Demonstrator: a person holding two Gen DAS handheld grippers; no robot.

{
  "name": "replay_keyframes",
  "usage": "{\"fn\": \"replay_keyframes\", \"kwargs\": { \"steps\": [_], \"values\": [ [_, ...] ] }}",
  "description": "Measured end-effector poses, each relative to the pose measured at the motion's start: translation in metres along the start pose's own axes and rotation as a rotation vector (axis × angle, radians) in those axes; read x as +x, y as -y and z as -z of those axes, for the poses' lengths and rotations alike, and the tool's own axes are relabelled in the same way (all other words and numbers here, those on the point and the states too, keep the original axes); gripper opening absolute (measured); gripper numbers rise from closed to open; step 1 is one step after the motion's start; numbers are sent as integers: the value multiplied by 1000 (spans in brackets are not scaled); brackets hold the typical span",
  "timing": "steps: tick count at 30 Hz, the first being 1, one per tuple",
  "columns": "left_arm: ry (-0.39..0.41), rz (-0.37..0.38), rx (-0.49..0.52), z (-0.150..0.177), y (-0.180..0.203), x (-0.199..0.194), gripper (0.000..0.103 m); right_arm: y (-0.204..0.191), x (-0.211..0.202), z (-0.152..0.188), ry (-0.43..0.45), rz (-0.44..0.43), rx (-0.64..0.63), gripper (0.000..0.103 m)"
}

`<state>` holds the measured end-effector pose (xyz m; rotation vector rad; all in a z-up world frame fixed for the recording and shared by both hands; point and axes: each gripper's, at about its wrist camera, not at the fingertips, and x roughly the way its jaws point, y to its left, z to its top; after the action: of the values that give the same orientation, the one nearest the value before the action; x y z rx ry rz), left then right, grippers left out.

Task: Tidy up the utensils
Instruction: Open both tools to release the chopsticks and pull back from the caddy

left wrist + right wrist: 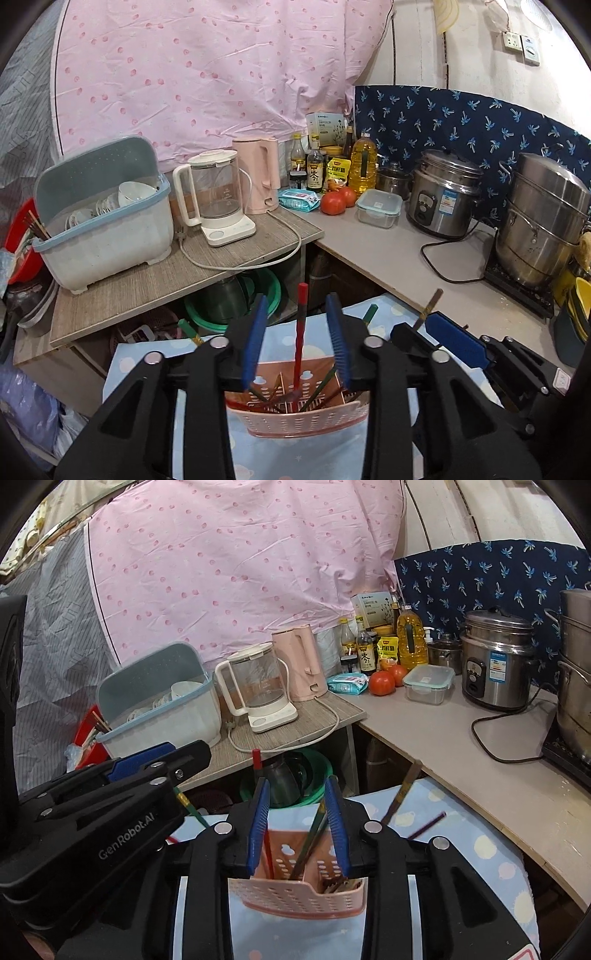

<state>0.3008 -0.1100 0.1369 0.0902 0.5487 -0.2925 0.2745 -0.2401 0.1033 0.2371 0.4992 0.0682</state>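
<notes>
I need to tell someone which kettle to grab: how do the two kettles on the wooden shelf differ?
The clear kettle has see-through walls and a white lid, handle and base; the pink kettle is opaque and pink all over. The clear kettle stands nearer the camera, the pink one behind it by the curtain. Both stand upright, each with a side handle.

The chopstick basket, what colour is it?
Pink, with little holes; clearest in the right wrist view.

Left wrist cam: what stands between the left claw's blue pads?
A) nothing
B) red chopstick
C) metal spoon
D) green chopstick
B: the red chopstick stands upright in the pink basket, between the left claw's parted pads, touching neither.
</notes>
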Motion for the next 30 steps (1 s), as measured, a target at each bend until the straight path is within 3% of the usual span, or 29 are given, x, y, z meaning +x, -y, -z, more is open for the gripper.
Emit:
{"fn": "replay_keyframes", "kwargs": {
  "steps": [7,26,30],
  "values": [
    [4,-11,17,9,8,-12,44,-3,-16,12,-8,35,-37,41],
    [-34,-29,12,62,16,-54,59,-3,-64,57,-88,69,-29,42],
    [-38,-43,10,72,19,-62,68,-2,-72,67,-110,70,-17,44]
  ]
}}
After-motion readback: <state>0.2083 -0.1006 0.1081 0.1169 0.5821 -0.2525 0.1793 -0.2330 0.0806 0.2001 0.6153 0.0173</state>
